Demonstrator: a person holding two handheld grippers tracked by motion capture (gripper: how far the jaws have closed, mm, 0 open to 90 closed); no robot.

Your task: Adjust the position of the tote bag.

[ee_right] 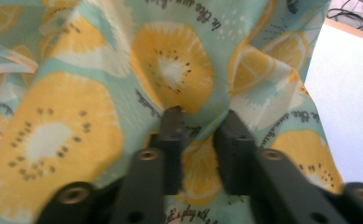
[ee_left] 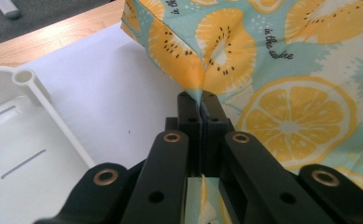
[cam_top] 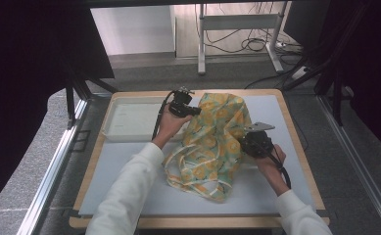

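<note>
A teal cloth bag (cam_top: 212, 147) printed with orange and kiwi slices lies crumpled mid-table, its pale handles spread toward the near edge. My left gripper (cam_top: 192, 111) is shut on the bag's far left edge; in the left gripper view a fold of the bag (ee_left: 286, 70) is pinched flat between the tips of the gripper (ee_left: 201, 95). My right gripper (cam_top: 247, 137) sits against the bag's right side. In the right gripper view the gripper (ee_right: 198, 116) has narrow jaws with a gap, pushed into the bag (ee_right: 76, 116), cloth lying between them.
A white plastic tray (cam_top: 108, 125) stands at the table's far left, its corner (ee_left: 53, 112) just beside the left gripper. A white mat (cam_top: 129, 196) covers the wooden tabletop (cam_top: 296, 142). Dark frame posts stand at both sides; cables lie on the floor beyond.
</note>
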